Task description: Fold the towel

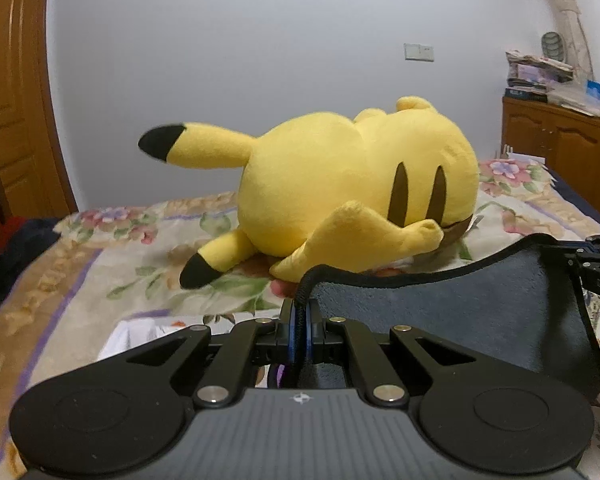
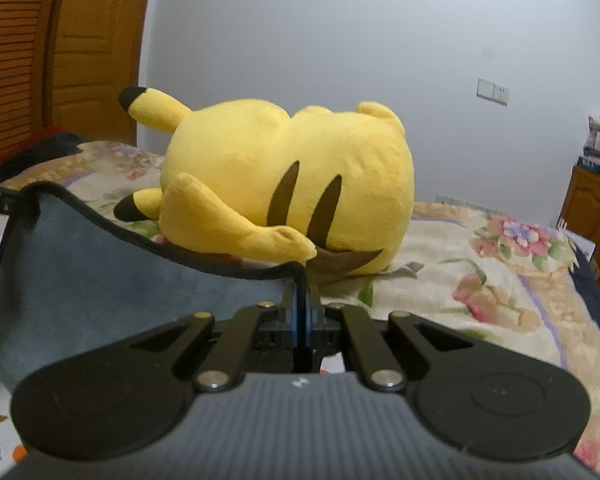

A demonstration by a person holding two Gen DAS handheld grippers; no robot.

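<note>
The towel (image 1: 452,312), grey-blue with a dark bound hem, hangs slack between the two grippers above the flowered bed (image 1: 80,280), its top edge sagging in a curve, probably because holding both corners raised lets the cloth drape so one half can be laid over the other. The left gripper (image 1: 300,320) has its jaws closed tight on one hem corner, and the right gripper (image 2: 301,304) is closed the same way on the opposite corner. A yellow plush toy (image 1: 352,184) lies on the bed just beyond, near the sagging hem, so the fold needs laying down short of it.
</note>
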